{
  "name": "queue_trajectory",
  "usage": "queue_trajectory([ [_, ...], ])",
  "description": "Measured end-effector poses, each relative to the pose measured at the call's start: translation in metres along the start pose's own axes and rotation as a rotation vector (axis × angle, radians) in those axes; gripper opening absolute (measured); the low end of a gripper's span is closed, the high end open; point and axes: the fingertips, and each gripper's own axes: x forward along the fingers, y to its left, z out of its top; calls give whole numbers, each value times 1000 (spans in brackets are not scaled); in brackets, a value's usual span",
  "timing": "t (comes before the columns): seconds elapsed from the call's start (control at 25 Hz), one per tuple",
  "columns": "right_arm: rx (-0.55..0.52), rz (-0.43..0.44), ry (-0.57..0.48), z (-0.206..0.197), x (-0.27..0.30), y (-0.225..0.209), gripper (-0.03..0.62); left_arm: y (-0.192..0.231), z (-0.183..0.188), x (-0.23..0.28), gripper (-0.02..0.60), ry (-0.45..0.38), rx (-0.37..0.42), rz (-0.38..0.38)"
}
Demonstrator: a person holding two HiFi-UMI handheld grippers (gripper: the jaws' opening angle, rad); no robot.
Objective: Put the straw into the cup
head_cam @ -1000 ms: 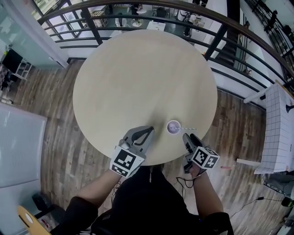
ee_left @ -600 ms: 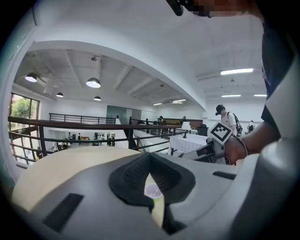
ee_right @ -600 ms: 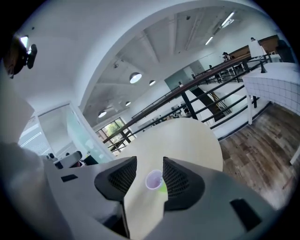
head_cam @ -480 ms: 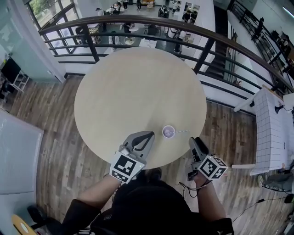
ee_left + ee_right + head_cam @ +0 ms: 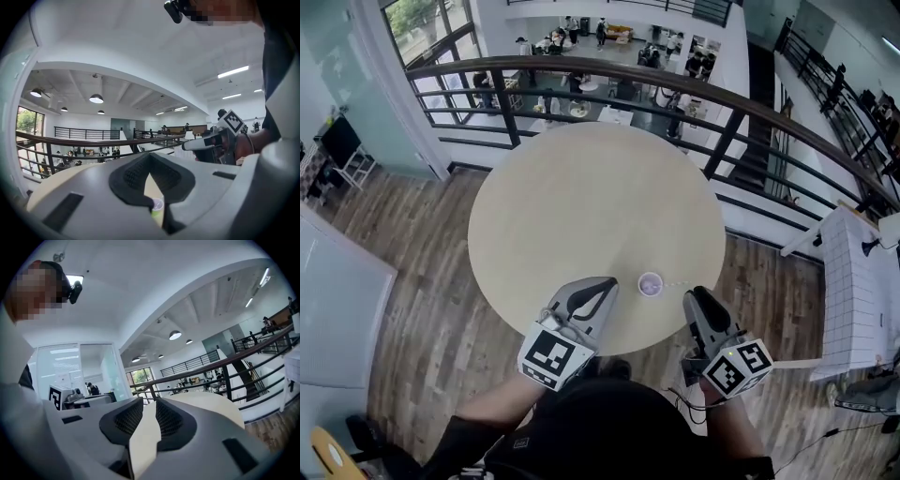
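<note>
Both grippers have risen above the table (image 5: 581, 197): left gripper (image 5: 607, 283) tips meet; right gripper (image 5: 694, 296) jaws, just closing, stand slightly apart, empty. Straw (image 5: 675, 281) juts right from cup (image 5: 651, 284), lower centre. Advise withdrawing clear, without brushing it.

Cup (image 5: 650, 284): small and round, with a pale lilac top in the head view. Stands upright on the round, light beige worktop (image 5: 581, 197), close to the edge nearest the person and right of the worktop's middle. Shows a light green side wall under a lilac rim in the left gripper view. Rests alone on bare surface, well apart from the far edge.

Straw (image 5: 674, 282): thin and white, with faint banding along its length. Runs almost level across the head view, one end at the cup's right rim and the other pointing right, toward the worktop's edge. Too thin to tell whether that end sits inside the cup or lies just beside it.
</note>
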Motion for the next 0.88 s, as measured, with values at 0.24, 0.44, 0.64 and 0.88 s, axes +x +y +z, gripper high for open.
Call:
queue_trajectory([
  [0.24, -73, 50, -27, 12, 0, 23, 44, 1, 15, -11, 6, -62, 74, 22],
  [0.44, -79, 74, -54, 13, 3, 25, 27, 8, 14, -12, 6, -86, 43, 45],
  [0.64, -93, 85, -60, 11, 5, 24, 21, 16, 8, -13, 6, -65, 8, 71],
  [0.88, -125, 86, -66, 13, 10, 28, 20, 23, 8, -12, 6, -68, 9, 81],
])
